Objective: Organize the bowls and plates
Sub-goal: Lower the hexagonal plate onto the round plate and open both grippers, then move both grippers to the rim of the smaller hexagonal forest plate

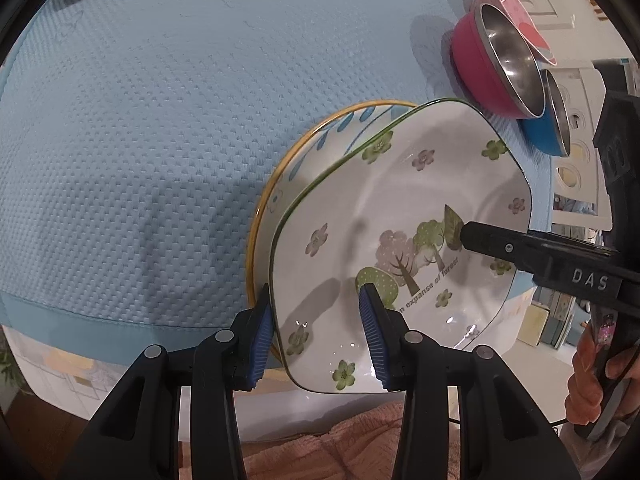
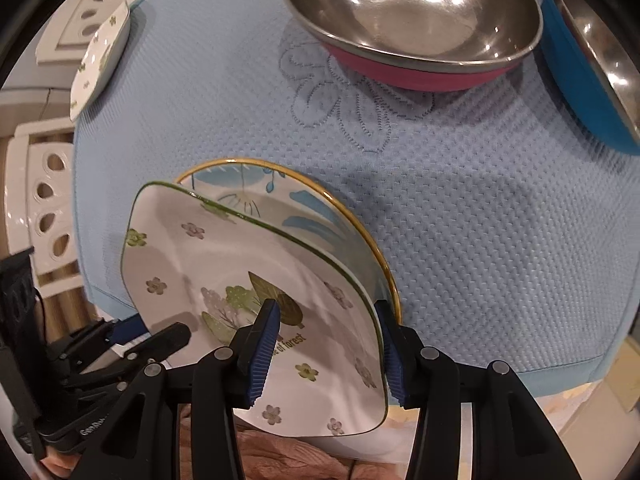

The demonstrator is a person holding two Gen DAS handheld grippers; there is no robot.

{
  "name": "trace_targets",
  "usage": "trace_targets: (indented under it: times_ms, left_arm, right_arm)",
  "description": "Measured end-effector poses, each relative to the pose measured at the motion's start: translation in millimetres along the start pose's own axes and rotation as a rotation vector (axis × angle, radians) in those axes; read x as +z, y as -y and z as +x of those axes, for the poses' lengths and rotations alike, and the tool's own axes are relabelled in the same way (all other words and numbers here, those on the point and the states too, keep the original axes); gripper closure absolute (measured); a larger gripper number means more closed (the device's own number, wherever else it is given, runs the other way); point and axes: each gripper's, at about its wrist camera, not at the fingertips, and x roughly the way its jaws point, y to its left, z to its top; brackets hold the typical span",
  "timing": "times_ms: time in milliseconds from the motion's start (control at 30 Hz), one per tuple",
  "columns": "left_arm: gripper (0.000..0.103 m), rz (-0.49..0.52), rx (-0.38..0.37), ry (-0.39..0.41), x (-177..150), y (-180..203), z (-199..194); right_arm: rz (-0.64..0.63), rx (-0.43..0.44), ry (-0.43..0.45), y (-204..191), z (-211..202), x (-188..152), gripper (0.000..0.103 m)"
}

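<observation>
Glazed ceramic, the square forest plate (image 1: 400, 216) sat atop the gold-rimmed round plate (image 1: 320, 132) at the bench's near edge: stiff, slick, breakable. My left tool (image 1: 318, 332) and right tool (image 2: 326, 354), part-open, straddled opposite rims without clamping.

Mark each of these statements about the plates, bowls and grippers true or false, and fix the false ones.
1. The square forest-print plate lies over the round gold-rimmed plate. True.
2. The left gripper straddles the square plate's edge. True.
3. The pink steel-lined bowl is stacked inside the blue steel-lined bowl. False: they sit side by side on the light blue mat.
4. The mat is plain red. False: it is light blue with a stitched flower.
5. The right gripper is over the pink bowl. False: it straddles the plates' edges, away from that bowl.
</observation>
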Motion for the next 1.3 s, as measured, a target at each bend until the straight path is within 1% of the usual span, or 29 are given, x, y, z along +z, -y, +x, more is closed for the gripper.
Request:
trace_targets:
  times_ms: [133, 233, 333, 433, 500, 600, 667, 700, 767, 800, 867, 967, 1033, 1167, 1233, 1300]
  left_arm:
    - [0.064, -0.014, -0.013, -0.003, -1, -1, -1]
    - [0.064, -0.019, -0.015, -0.002, -1, -2, -3]
    - [0.064, -0.023, -0.012, 0.006, -4, -4, -5]
    - [0.064, -0.035, -0.021, 0.009, -5, -10, -8]
    - [0.064, -0.041, -0.024, 0.01, -6, -14, -10]
    - [0.064, -0.028, -0.007, 0.007, -6, -13, -11]
    - [0.062, -0.002, 0.025, 0.013, -6, -6, -13]
    - [0.059, 0.02, 0.049, 0.022, -6, -2, -14]
    - [0.058, 0.048, 0.098, 0.034, -4, 6, -16]
    - [0.058, 0.054, 0.105, 0.038, -4, 8, -16]
    - [0.058, 0.04, 0.092, 0.031, -3, 6, -16]
    - [0.058, 0.008, 0.102, 0.03, -2, -4, -21]
    - [0.058, -0.027, 0.076, 0.039, -1, -13, -31]
    - [0.058, -0.085, 0.048, 0.073, 9, -32, -54]
    - [0.058, -0.115, 0.037, 0.094, 16, -44, -69]
    - [0.058, -0.148, 0.031, 0.129, 26, -61, -91]
  right_arm:
    - [-0.016, -0.023, -0.001, -10, 2, 1, 0.054]
    - [-0.024, -0.025, -0.002, -15, 4, 0, 0.052]
    - [-0.018, 0.007, -0.002, -9, 2, 0, 0.051]
    - [0.015, 0.061, 0.005, -1, 0, 0, 0.051]
    - [0.017, 0.068, 0.012, -1, -2, -1, 0.051]
    - [0.005, 0.039, 0.03, -4, -7, -1, 0.05]
    - [-0.001, 0.027, 0.041, -4, -9, 0, 0.049]
    - [-0.001, 0.028, 0.039, -5, -8, 0, 0.049]
    - [-0.005, 0.024, 0.026, -2, -7, 2, 0.049]
    - [-0.007, 0.032, 0.023, -2, -7, 2, 0.049]
    - [-0.006, 0.035, 0.036, -6, -8, 1, 0.049]
    - [-0.005, -0.006, 0.067, -7, -16, 2, 0.049]
    - [-0.002, -0.012, 0.083, -6, -24, 2, 0.049]
    - [0.002, 0.071, 0.114, -11, -49, 8, 0.049]
    - [-0.014, 0.112, 0.137, -23, -65, 13, 0.049]
    - [-0.047, 0.171, 0.171, -43, -86, 22, 0.049]
